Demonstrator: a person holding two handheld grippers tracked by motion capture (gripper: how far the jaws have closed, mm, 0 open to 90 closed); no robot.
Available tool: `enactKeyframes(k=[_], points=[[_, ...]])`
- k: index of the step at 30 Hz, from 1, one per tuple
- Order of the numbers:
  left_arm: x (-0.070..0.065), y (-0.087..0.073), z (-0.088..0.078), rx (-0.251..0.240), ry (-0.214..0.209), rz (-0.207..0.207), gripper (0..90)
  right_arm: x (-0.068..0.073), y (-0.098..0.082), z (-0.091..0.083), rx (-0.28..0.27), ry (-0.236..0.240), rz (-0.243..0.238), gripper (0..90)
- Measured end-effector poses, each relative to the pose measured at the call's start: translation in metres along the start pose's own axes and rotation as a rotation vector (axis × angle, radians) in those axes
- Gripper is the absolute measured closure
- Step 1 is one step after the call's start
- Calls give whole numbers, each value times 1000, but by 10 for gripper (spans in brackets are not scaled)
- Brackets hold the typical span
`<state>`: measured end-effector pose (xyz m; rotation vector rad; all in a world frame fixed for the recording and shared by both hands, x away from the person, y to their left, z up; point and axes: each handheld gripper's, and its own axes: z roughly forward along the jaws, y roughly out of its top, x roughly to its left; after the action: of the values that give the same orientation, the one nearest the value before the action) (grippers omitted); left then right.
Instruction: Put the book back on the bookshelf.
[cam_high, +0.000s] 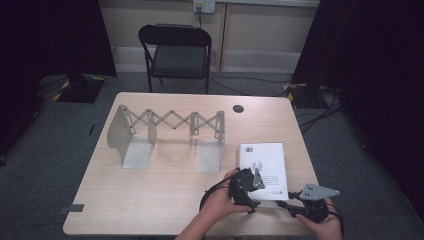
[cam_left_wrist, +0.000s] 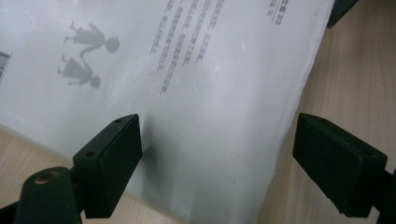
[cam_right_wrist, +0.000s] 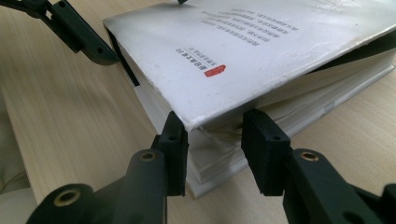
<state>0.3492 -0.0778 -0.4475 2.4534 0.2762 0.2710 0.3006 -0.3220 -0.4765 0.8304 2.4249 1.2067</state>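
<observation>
Lengthwise, the white book (cam_high: 263, 165) lies flat, running away from the person.

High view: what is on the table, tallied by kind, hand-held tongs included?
White book: 1
Metal accordion-style rack: 1
Hand-held tongs: 2, the left tongs over the book and the right tongs at its near corner
Total: 4

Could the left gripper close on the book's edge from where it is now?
Probably yes. The left gripper hangs over the book with its jaws open and nothing between them; one jaw is over the cover, the other beyond the book's edge.
</observation>
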Motion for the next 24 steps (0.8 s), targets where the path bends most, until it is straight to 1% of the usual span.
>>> enactKeyframes(k=[1,2,3,4,5,6,7,8,9,10,13,14,16,17,18,19,20,21,23,24], points=[[-1,4,3,-4,10,7,157,0,0,0,0,0,-1,626],[-1,4,3,-4,10,7,152,0,0,0,0,0,-1,626],[-3,7,8,-15,37,5,152,0,1,0,-1,2,1,626],[-3,7,8,-15,37,5,151,0,1,0,-1,2,1,626],[-3,10,11,-6,44,30,135,0,0,0,0,5,8,626],[-3,10,11,-6,44,30,122,0,0,0,0,5,8,626],[-3,11,12,-2,41,46,122,-1,1,0,1,7,9,627],[-2,12,13,2,36,49,92,-1,1,0,1,6,8,626],[-3,12,14,-3,26,40,73,-1,1,0,1,6,9,626],[-3,12,15,-6,31,43,54,-1,1,0,2,6,8,626],[-3,12,17,-11,35,47,44,-1,1,0,2,7,8,626],[-4,12,18,-12,46,46,30,-1,1,0,2,8,9,626],[-4,13,19,6,51,68,25,-1,1,0,2,8,8,626],[-5,14,20,3,53,68,1,-1,1,0,2,8,7,626],[-5,15,22,7,64,70,0,-1,1,0,2,8,6,626],[-6,16,25,6,85,77,0,-1,1,0,1,7,8,626],[-6,16,25,6,85,77,0,-1,1,0,1,7,8,626],[-6,16,27,7,98,91,0,-1,1,0,3,7,6,626],[-4,18,29,18,110,101,0,-1,1,0,4,8,7,626],[-4,18,30,18,112,100,0,-1,1,0,7,9,6,626]])
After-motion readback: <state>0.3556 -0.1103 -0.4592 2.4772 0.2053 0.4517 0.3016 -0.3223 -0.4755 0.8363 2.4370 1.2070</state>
